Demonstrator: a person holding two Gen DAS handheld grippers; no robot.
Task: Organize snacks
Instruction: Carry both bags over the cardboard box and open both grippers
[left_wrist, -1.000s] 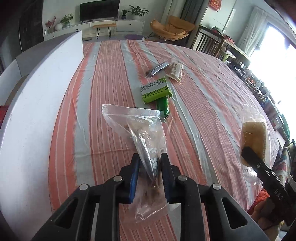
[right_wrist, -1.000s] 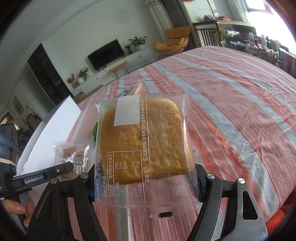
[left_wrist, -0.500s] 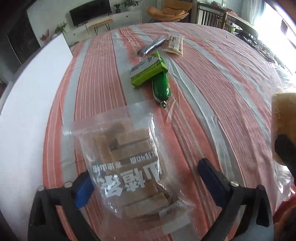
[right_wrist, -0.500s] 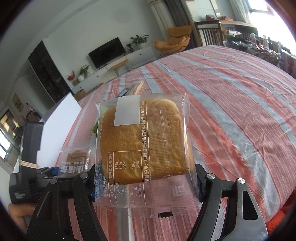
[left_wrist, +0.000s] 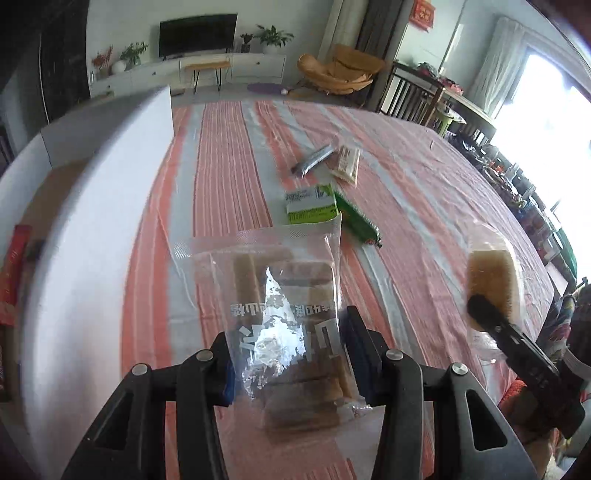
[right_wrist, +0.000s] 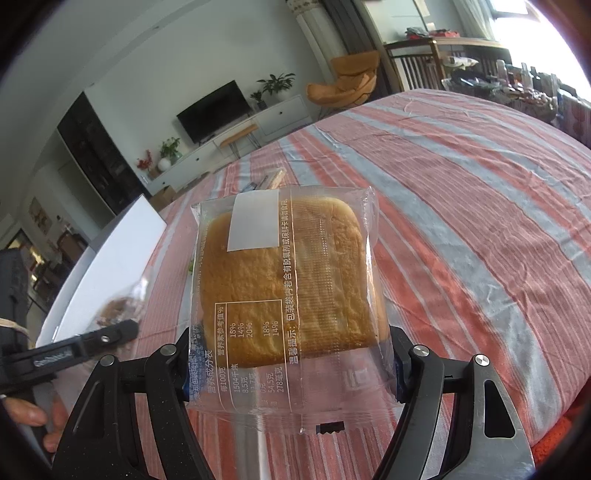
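Left tongs (left_wrist: 288, 354) closing on clear bag of brown wafer bars (left_wrist: 284, 314), pads at both bag edges, bag lifted above striped surface (left_wrist: 424, 192). Right tongs (right_wrist: 291, 354) clenched on wrapped bread slice (right_wrist: 288, 280), held upright. Farther on surface: green packet (left_wrist: 312, 205) touching dark green pouch (left_wrist: 356, 219); beyond them silver stick pack (left_wrist: 314, 159) beside pale wrapped snack (left_wrist: 347, 164). White board (left_wrist: 96, 229) along left.
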